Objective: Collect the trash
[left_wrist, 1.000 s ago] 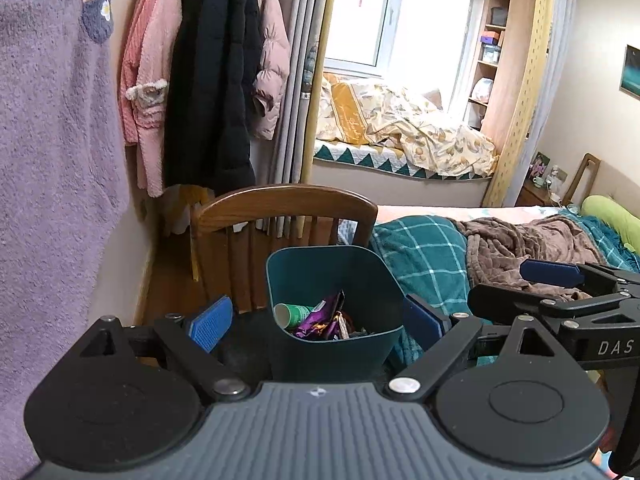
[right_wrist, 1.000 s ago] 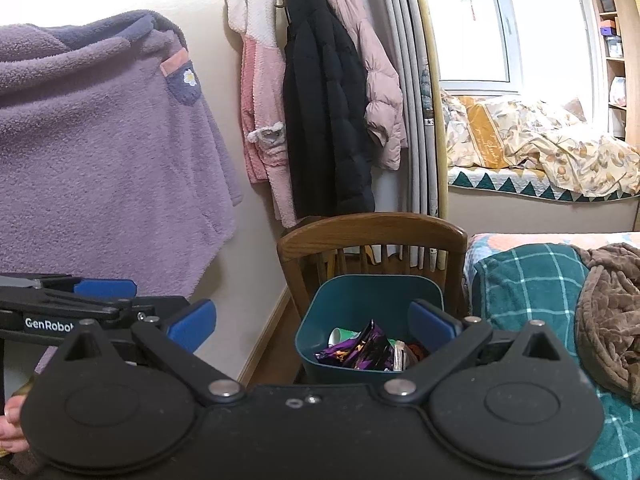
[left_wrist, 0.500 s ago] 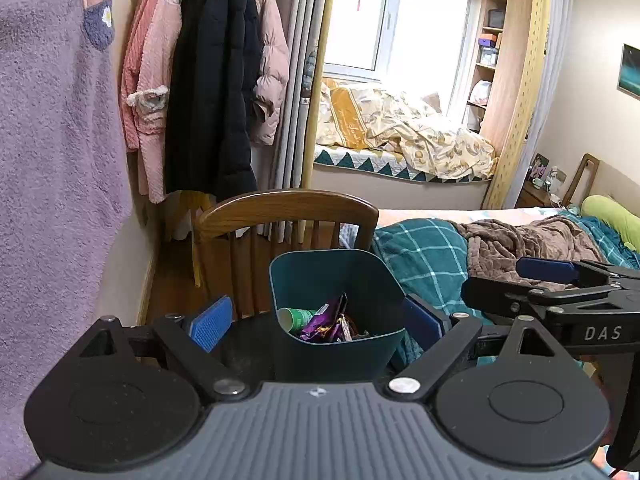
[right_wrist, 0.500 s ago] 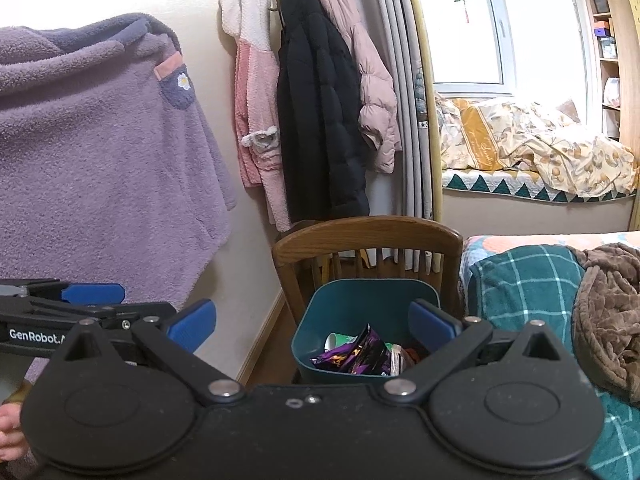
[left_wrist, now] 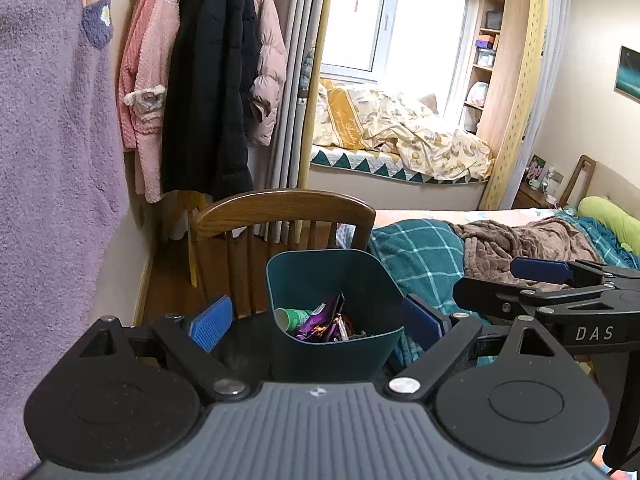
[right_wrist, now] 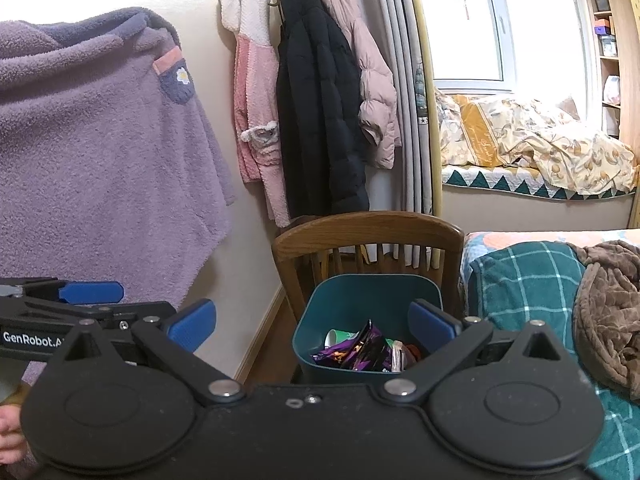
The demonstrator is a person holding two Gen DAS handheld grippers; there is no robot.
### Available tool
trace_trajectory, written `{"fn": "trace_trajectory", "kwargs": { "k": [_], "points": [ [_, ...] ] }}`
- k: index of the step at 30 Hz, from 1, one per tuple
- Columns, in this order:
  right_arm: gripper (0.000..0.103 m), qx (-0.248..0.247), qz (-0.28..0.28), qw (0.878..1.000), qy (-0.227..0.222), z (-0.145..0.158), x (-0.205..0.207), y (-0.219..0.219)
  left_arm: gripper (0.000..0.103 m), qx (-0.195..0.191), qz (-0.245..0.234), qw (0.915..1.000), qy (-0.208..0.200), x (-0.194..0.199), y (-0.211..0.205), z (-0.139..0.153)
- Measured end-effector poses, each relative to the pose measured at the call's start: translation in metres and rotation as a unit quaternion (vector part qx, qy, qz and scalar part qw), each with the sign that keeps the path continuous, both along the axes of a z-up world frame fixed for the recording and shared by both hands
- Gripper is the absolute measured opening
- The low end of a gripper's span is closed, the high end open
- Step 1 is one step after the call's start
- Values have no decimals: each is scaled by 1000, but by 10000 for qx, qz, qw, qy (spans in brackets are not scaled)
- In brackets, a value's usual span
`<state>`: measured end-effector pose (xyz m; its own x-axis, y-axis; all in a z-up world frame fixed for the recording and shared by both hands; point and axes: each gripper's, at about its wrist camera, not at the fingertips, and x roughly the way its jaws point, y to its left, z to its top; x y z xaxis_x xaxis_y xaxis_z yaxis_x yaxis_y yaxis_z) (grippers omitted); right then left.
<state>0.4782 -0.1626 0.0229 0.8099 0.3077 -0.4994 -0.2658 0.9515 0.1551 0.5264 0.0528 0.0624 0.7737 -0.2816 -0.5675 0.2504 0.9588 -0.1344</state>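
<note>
the teal bin (left_wrist: 335, 312) stood on the wooden chair (left_wrist: 280, 210) beside the bed (left_wrist: 500, 240), already holding a green cup (left_wrist: 294, 317) and purple wrappers (left_wrist: 320, 322). the left gripper (left_wrist: 316, 320) and right gripper (right_wrist: 312, 326) hung before it, jaws apart and holding nothing. from where i stood most of the collecting looked done; no loose trash showed elsewhere, though the floor was mostly hidden.
</note>
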Motion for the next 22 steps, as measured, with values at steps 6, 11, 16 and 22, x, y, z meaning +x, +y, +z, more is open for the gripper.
{"fn": "trace_trajectory", "kwargs": {
  "k": [6,11,16,22],
  "points": [
    [103,-50,-12,10000,-10,-1,-1,3,93,2,6,10000,-21,1,2,-3],
    [103,-51,2,10000,14,-2,0,5,93,25,25,10000,-37,0,0,-5],
    [103,-35,-4,10000,29,-2,1,5,93,39,2,10000,-4,0,-1,-7],
    [103,-26,-25,10000,52,-2,2,6,93,71,8,10000,40,-1,-3,-8]
  ]
}}
